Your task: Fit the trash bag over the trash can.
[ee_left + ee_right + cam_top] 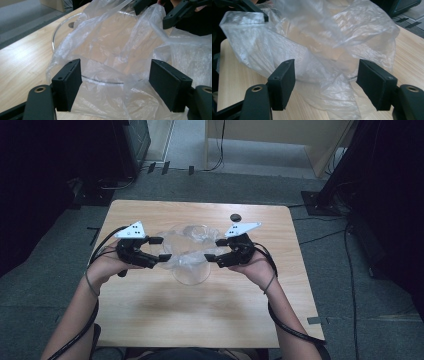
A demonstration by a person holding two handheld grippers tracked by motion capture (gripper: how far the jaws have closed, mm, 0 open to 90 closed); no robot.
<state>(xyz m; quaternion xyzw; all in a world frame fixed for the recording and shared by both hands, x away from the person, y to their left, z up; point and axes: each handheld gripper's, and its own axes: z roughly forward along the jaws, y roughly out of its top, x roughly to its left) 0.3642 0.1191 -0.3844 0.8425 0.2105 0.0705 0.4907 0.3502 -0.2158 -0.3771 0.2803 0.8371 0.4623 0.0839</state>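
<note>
A clear plastic bag (pixel 187 251) lies crumpled on the wooden surface (pixel 150 320), draped over and into a transparent round bowl (pixel 192 275) whose thin rim shows through the film; both sit at the middle, between the two hands. The left tool (pixel 159 248) stands at the bag's left side and the right tool (pixel 215 249) at its right, each pointing inward. In the left gripper view the left tool's pads (pixel 67 83) stand wide apart with film bunched between them but not pinched; in the right gripper view the right tool's pads (pixel 282 83) stand likewise wide, the film loose in the gap. Neither has hold of anything. The step in hand looks like lining the bowl with the bag, at a point where the film is let go and a fresh grip is to be chosen. The next move probably calls for each tool to close on a bag edge near the rim and draw it outward and down over the bowl's side, gently, since thin film slips and tears. The bag's mouth is hard to pick out among the folds, the bowl's far rim is hidden under plastic, and a small dark spot (pixel 235 217) on the surface beyond cannot be identified.
</note>
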